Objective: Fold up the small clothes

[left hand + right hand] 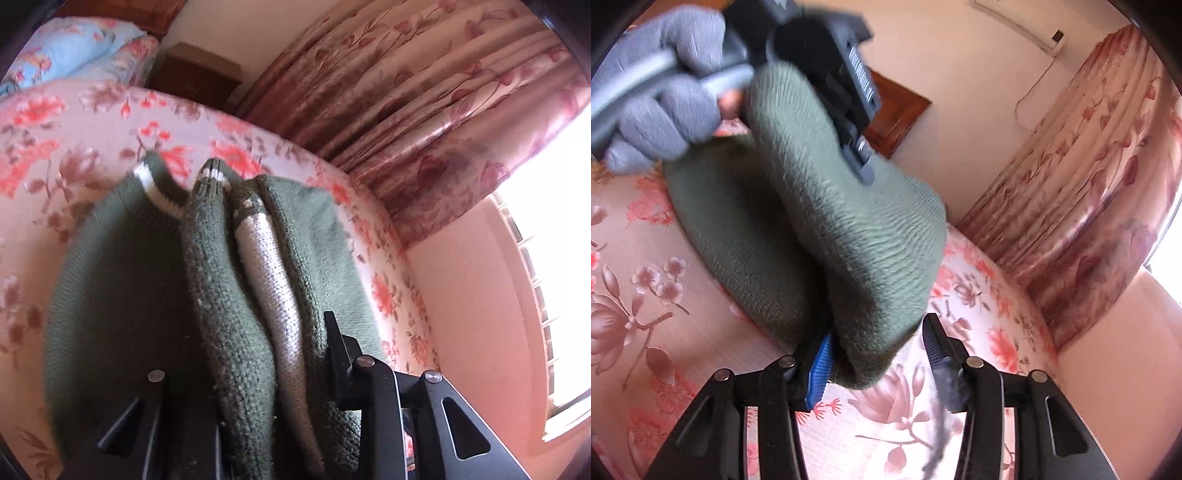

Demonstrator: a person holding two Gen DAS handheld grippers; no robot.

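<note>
Green knit sweater [221, 280] with white stripes hangs bunched above the floral bed [74, 122], pinched in the jaws of the left gripper [258, 369]. From the right wrist view, the sweater [827, 236] drapes from the left gripper [849, 122] (held by a grey-gloved hand [661, 92]) into the right gripper [875, 354], jaws spread around its lower fold
</note>
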